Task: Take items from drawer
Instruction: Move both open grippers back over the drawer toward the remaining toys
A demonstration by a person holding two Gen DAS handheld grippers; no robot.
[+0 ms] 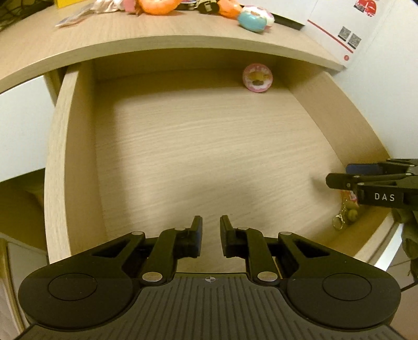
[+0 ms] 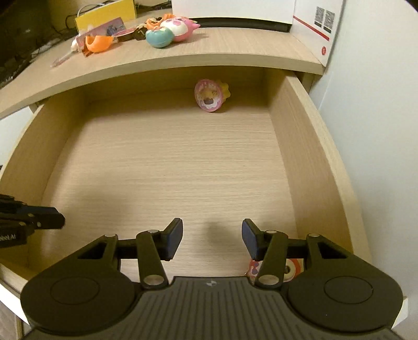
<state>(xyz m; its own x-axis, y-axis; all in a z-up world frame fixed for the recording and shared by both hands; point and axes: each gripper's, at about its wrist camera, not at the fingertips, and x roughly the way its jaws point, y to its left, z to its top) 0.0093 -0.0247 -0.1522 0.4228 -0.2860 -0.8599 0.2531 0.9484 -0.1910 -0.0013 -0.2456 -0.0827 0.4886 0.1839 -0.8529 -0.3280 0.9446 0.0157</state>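
Note:
The open wooden drawer (image 1: 60, 157) (image 2: 308, 157) holds a round pink toy (image 1: 257, 78) (image 2: 210, 95) leaning near its back wall, right of centre. A small toy on a keychain (image 1: 346, 211) (image 2: 288, 269) lies in the front right corner. My left gripper (image 1: 211, 227) (image 2: 56, 216) hovers over the front of the drawer floor, open by a narrow gap with nothing in it. My right gripper (image 2: 211, 230) (image 1: 346, 174) stands open wide just above the keychain toy, which its right finger partly hides.
On the desk top (image 1: 130, 34) (image 2: 235, 44) above the drawer lie several toys, among them an orange one (image 2: 98, 41) and a blue and pink one (image 1: 254, 18) (image 2: 159, 36). A white box (image 1: 339, 26) (image 2: 311, 23) stands at the back right.

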